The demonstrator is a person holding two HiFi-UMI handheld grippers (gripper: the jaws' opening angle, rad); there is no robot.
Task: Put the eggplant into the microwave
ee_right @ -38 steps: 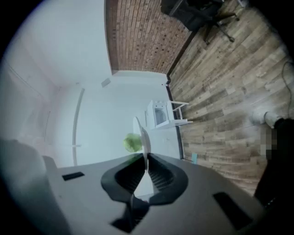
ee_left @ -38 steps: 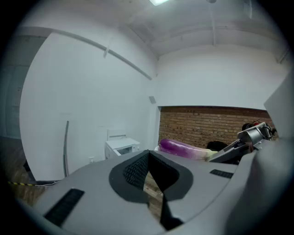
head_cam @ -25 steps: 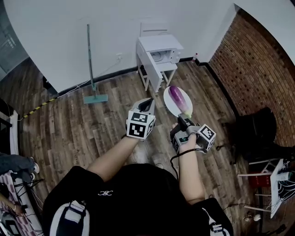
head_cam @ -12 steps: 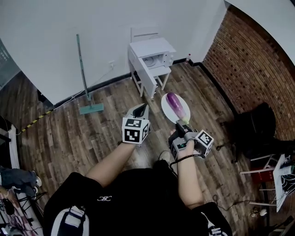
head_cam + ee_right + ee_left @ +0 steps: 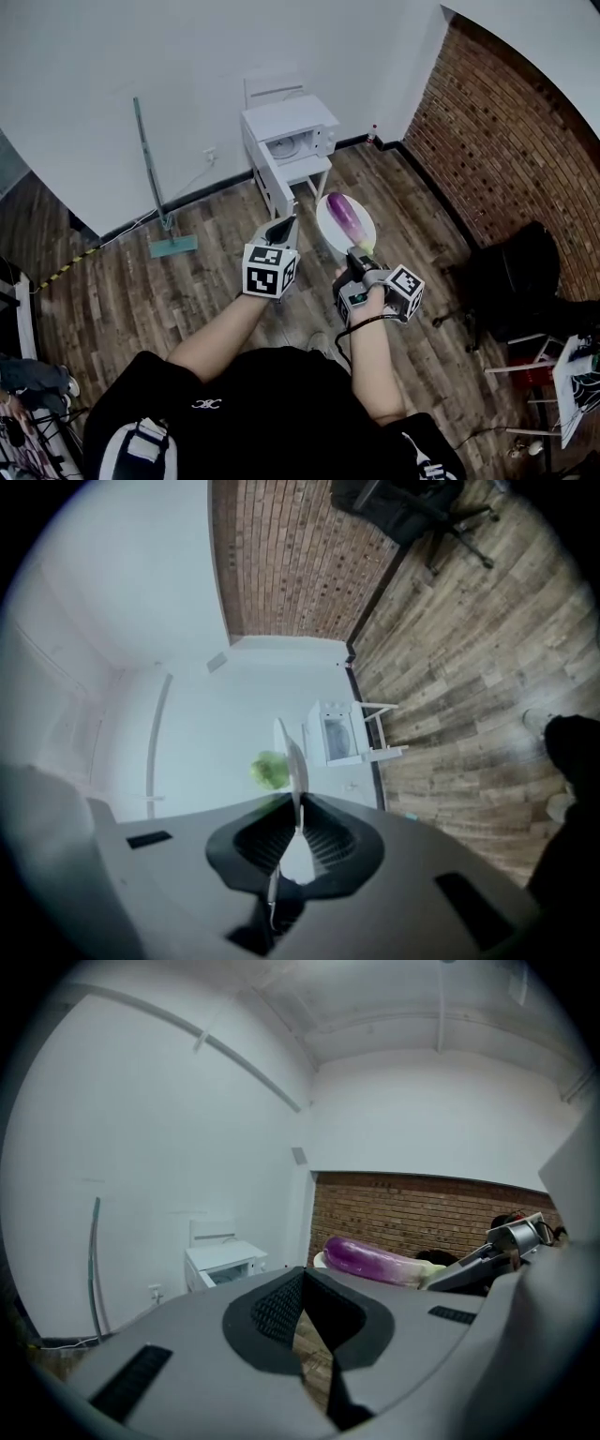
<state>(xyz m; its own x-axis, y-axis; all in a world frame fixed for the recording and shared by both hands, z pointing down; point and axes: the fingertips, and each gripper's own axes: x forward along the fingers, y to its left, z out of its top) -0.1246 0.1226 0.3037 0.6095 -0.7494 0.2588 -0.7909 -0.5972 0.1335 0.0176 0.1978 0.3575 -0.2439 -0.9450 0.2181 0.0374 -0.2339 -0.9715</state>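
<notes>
A purple eggplant point(image 5: 341, 213) with a green stem lies on a white plate point(image 5: 327, 230). My right gripper point(image 5: 359, 256) is shut on the plate's near rim and holds it out in front of me. In the right gripper view the plate point(image 5: 294, 764) shows edge-on between the pads, with the green stem point(image 5: 269, 771) beside it. My left gripper point(image 5: 281, 231) is shut with nothing in it, left of the plate. From the left gripper view the eggplant point(image 5: 373, 1262) is to the right. The white microwave point(image 5: 292, 137) stands on a small white table ahead by the wall.
A mop point(image 5: 154, 188) leans on the white wall left of the microwave. A brick wall point(image 5: 506, 131) runs along the right, with a black office chair point(image 5: 521, 286) in front of it. Wooden floor point(image 5: 187, 281) lies between me and the microwave.
Both grippers and the plate with the eggplant have moved forward over the floor toward the microwave. Both grips look unchanged.
</notes>
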